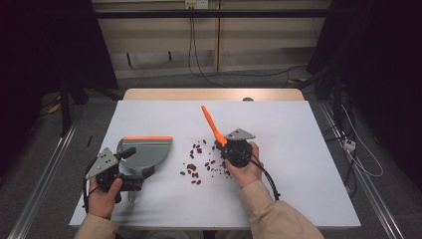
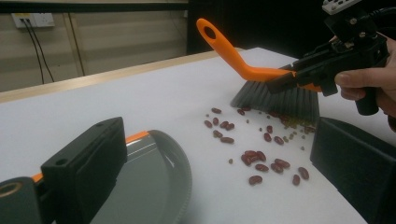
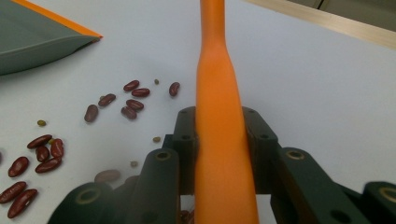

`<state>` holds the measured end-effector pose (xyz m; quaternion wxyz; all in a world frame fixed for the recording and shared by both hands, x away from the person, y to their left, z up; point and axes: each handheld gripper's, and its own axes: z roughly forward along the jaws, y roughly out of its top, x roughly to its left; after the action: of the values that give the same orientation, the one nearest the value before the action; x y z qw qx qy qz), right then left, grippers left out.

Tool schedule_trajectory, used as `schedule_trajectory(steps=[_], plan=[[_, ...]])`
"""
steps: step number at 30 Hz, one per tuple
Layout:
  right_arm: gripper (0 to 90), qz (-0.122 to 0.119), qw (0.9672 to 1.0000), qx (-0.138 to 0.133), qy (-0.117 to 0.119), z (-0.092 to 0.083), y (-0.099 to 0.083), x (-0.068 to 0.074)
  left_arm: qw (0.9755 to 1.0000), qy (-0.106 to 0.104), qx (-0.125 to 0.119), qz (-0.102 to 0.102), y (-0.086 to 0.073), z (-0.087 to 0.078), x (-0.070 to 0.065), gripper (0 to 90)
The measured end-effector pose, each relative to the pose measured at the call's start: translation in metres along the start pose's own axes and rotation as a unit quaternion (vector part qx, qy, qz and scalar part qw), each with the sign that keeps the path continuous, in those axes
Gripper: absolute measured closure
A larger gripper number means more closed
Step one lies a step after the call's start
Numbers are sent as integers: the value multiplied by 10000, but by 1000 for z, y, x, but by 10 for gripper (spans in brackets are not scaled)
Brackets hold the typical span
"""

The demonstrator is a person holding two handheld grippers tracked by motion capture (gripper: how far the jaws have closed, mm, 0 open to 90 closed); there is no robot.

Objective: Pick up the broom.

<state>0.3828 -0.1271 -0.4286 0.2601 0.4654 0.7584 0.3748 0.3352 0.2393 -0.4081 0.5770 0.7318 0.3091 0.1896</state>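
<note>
We hold the brush (image 1: 213, 125) in our right tongs (image 1: 230, 148), which are clenched on its orange handle. Its long axis runs slantwise: the handle rises up and away toward the table's far edge, leaning a little toward the left one, while the grey bristles (image 2: 275, 99) point down onto the white table (image 1: 298, 149), near its middle. Red kidney beans (image 1: 195, 167) and a few small green ones lie scattered just left of the bristles. Our left tongs (image 1: 130, 169) grip the grey dustpan (image 1: 144, 152) by its handle near the front left corner; its orange-edged lip faces the far edge.
</note>
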Motion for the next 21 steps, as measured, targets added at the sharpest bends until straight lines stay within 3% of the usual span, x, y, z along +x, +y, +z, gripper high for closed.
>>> schedule_trajectory(steps=[21], plan=[[712,-211,9995,-27,252,0,1,17,10000,-12,15,18,0,0,0,37]])
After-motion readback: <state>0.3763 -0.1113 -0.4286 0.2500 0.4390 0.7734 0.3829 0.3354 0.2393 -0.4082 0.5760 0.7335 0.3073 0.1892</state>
